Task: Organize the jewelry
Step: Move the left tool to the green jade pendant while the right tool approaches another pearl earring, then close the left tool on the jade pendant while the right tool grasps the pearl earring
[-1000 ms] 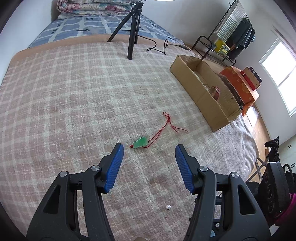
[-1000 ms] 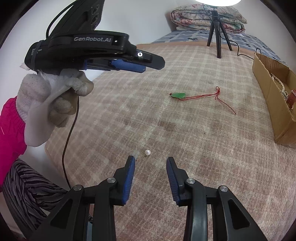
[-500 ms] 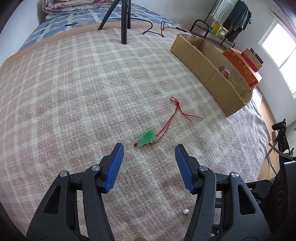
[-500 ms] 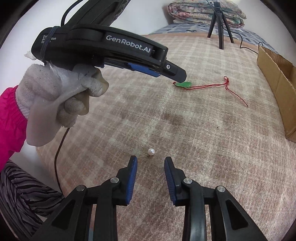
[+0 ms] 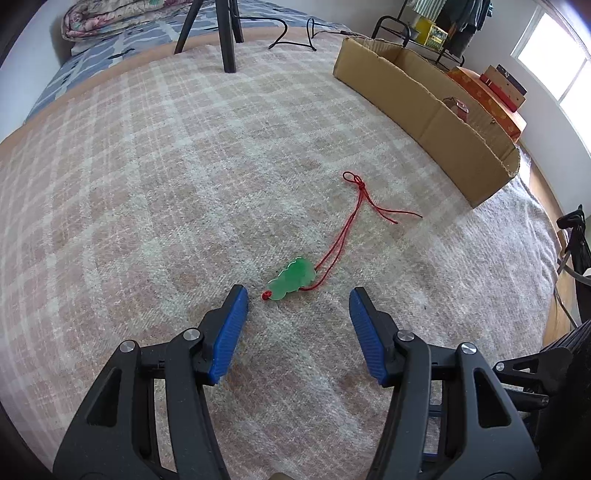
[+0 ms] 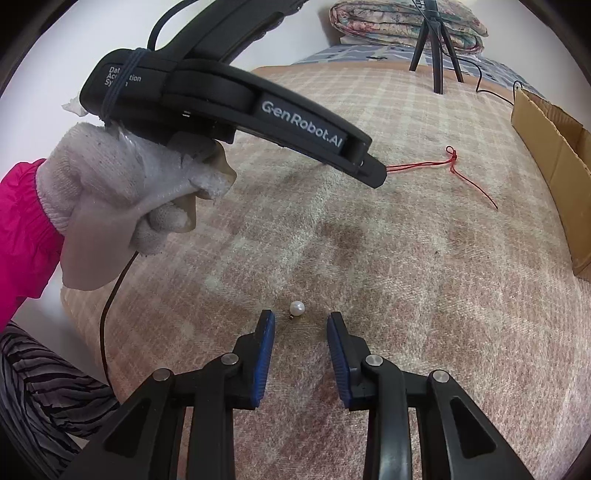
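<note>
A green jade pendant on a red cord lies on the plaid blanket, just ahead of my open left gripper, apart from both pads. In the right wrist view the left gripper body hides the pendant; only the red cord shows. A small white pearl earring lies just ahead of my open right gripper, between the fingertips' line and apart from them. A cardboard box holding jewelry stands at the right.
A black tripod stands at the far side of the blanket, with a cable beside it. Folded quilts lie beyond. The gloved hand holds the left gripper at the left of the right wrist view. The blanket's edge drops off at the right.
My left gripper has moved forward and down toward the green pendant. My right gripper has closed in on the pearl earring. Both stay open.
</note>
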A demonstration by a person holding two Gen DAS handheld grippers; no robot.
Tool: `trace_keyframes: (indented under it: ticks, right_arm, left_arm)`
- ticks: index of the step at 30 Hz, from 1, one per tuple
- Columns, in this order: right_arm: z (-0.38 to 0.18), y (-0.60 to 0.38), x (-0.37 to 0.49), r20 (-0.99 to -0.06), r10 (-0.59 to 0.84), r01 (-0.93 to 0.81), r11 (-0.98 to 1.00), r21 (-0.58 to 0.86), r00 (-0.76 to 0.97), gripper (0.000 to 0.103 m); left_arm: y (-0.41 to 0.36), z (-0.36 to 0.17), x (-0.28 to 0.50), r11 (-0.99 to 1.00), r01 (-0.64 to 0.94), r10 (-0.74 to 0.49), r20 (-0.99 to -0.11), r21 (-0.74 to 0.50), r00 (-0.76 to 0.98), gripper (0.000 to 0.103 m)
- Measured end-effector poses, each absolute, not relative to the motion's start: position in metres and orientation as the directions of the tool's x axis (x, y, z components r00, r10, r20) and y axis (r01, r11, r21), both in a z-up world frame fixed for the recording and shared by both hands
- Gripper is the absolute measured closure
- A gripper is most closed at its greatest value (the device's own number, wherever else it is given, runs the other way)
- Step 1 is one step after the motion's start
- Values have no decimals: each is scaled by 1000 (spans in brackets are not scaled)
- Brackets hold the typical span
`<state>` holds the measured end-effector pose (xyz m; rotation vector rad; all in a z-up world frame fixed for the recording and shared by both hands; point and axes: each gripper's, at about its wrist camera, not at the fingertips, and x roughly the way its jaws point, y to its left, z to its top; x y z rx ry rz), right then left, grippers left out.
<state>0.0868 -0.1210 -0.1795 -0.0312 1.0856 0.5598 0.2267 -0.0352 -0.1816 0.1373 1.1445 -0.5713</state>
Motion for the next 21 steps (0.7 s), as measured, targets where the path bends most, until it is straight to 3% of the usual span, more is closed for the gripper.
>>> trace_keyframes:
  ticks: [5, 13, 17, 21]
  right_arm:
    - [-180, -117, 88, -846, 402, -454, 863, 222, 350, 73]
    - [-182, -113, 88, -850, 385, -468, 862, 193, 359, 74]
    - [-182, -111, 85, -852, 376, -482, 859, 173, 365, 74]
    - [-182, -112, 81, -852, 371, -484, 860, 164, 370, 78]
  left_arm:
    - [-39, -185, 226, 846, 515, -332, -894, -141, 301, 46]
    - [-42, -187, 233, 855, 509, -303, -893, -101, 332, 60]
    - [-43, -187, 237, 860, 501, -304, -889, -102, 341, 76]
    - [-43, -187, 237, 861, 498, -307, -887, -104, 344, 76]
